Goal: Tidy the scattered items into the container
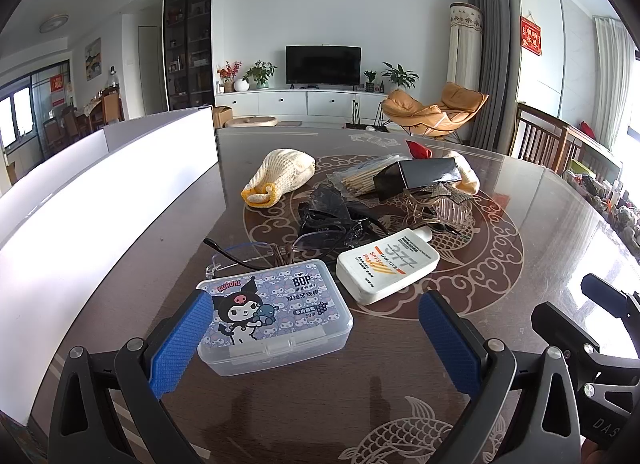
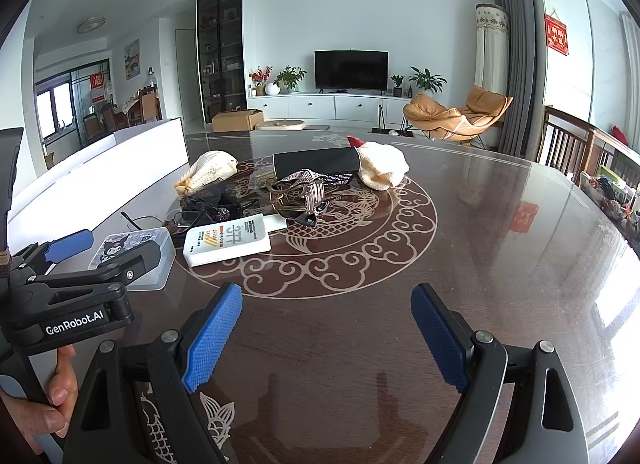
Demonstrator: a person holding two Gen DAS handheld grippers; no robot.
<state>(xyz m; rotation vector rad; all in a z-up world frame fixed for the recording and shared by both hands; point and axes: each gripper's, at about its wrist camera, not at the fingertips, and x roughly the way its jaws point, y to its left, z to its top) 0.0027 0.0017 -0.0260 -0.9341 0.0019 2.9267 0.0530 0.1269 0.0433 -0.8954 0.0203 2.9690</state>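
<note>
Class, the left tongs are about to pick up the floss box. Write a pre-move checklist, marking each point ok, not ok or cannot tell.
1. Left tongs open wide enough for the floss box: ok.
2. Box between the left tongs' fingers: not ok; it sits against the left finger, far from the other.
3. Box lid shut: cannot tell.
4. Sunscreen bottle apart from the box: ok, a narrow gap shows.
5. Right tongs open, holding nothing, away from the box: ok.
6. White container free to receive things: cannot tell; only its outer wall shows.
</note>
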